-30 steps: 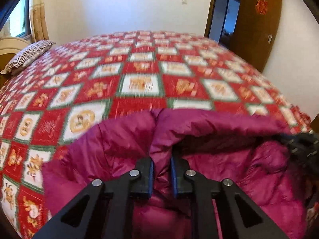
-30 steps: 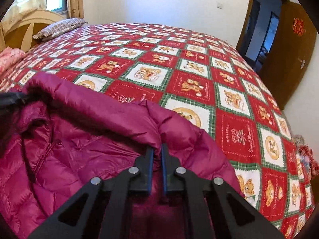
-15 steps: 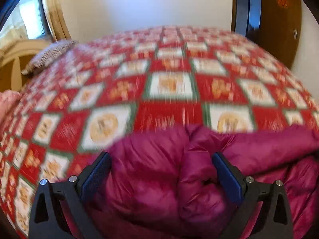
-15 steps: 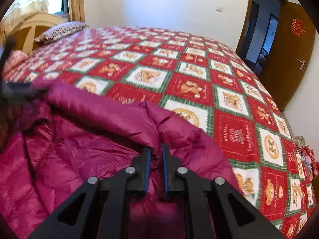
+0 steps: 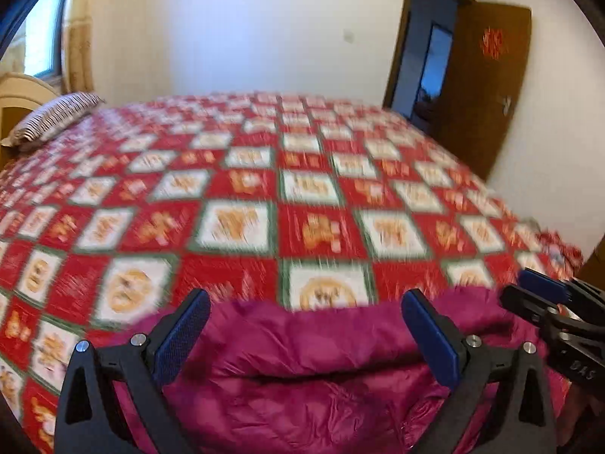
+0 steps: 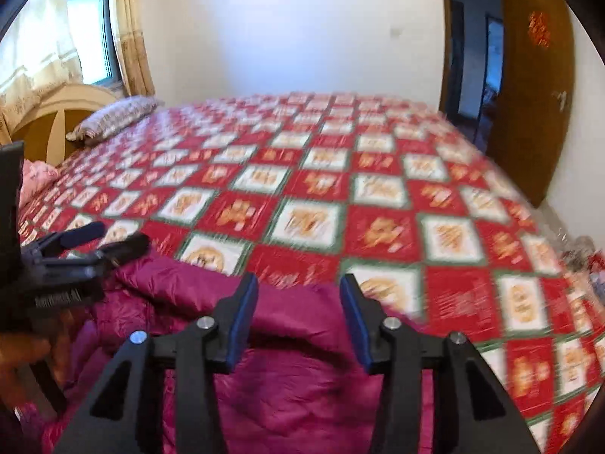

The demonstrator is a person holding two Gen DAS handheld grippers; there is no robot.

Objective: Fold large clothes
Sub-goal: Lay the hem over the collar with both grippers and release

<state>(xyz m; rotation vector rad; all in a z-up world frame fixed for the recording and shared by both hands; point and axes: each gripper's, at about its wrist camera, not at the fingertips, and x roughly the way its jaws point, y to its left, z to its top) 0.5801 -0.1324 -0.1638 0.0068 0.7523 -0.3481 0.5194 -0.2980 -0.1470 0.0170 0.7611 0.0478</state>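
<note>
Both sets of jaws stand spread wide, pinching nothing. Between the blue pads of the left gripper (image 5: 305, 336) lies the folded edge of the magenta down jacket (image 5: 302, 386), and the same jacket (image 6: 295, 389) fills the space below the right gripper (image 6: 298, 321), whose fingers sit apart above the puffy fabric; whether any pad touches the cloth cannot be told. The jacket lies bunched at the near edge of the bed (image 5: 264, 196), its rounded fold running across from one gripper to the other. In the left wrist view the right gripper (image 5: 544, 299) shows at the far right, just beside the jacket's end; in the right wrist view the left gripper (image 6: 102, 238) shows at the far left over the jacket's other end.

A red, white and green patchwork bedspread (image 6: 340, 196) with orange figures covers the bed, blurred in both views. A striped pillow (image 5: 53, 117) rests at the far left by a pale headboard (image 6: 64, 113). Beyond are a white wall (image 6: 295, 26), a curtained window (image 6: 90, 34) and an open brown door (image 5: 487, 83).
</note>
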